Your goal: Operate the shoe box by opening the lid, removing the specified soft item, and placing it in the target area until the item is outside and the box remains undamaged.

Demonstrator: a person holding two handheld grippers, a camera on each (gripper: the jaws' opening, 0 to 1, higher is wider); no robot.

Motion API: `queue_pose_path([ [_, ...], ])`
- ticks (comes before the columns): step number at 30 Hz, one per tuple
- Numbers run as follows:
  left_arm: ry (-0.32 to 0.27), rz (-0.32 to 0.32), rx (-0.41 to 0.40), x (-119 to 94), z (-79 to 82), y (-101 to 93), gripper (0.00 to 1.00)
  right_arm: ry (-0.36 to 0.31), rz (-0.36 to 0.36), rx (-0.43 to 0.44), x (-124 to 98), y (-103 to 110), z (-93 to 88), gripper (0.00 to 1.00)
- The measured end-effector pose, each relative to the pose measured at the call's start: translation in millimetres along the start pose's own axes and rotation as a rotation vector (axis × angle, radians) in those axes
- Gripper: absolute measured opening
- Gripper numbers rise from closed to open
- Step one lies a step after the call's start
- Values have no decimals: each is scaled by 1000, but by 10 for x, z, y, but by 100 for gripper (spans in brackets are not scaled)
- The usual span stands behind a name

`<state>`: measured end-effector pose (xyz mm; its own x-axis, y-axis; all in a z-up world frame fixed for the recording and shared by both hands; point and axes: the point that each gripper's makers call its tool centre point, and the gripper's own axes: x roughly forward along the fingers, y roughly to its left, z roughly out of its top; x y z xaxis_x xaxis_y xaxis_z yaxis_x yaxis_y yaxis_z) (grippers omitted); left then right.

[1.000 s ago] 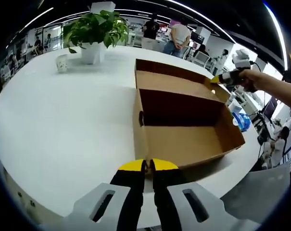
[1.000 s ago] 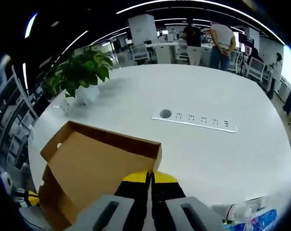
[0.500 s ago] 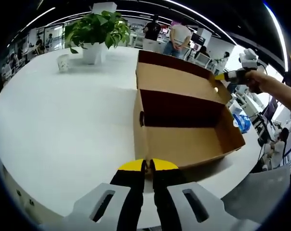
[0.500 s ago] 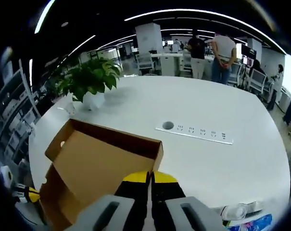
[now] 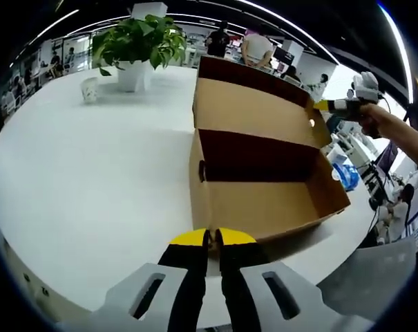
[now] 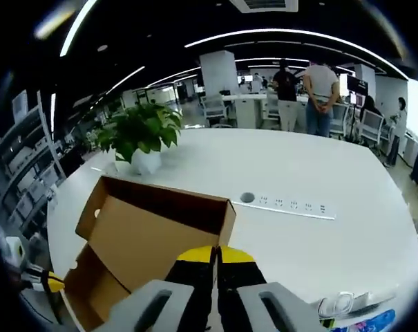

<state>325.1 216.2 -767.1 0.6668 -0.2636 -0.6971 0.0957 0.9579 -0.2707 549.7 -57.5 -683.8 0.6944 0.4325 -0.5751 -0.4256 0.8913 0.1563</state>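
Lid rising, box pinned at its near end

Your right fingers point(image 6: 214, 254), clamped on the lid point(image 6: 150, 235), are lifting its corner; your left fingers point(image 5: 212, 238), clamped on the box point(image 5: 264, 200), are steadying its end, its length running away across the surface point(image 5: 91, 173).

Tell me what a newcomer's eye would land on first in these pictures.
The open brown shoe box on the white table stands out first; its inside looks bare. The right gripper grips the lid at its far corner and holds it raised, and the left gripper is shut on the box's near wall. Beyond the box stands a potted plant.
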Motion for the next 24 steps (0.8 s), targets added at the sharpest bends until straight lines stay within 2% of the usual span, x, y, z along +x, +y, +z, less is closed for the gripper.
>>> queue_pose_path([
  [21,-13,-7,0,-14,-5,-11,3,-87,41,-50,-316,124,35,0],
  [24,-11,-8,3,-14,-6,-13,3,-100,48,-77,-354,130,25,0],
])
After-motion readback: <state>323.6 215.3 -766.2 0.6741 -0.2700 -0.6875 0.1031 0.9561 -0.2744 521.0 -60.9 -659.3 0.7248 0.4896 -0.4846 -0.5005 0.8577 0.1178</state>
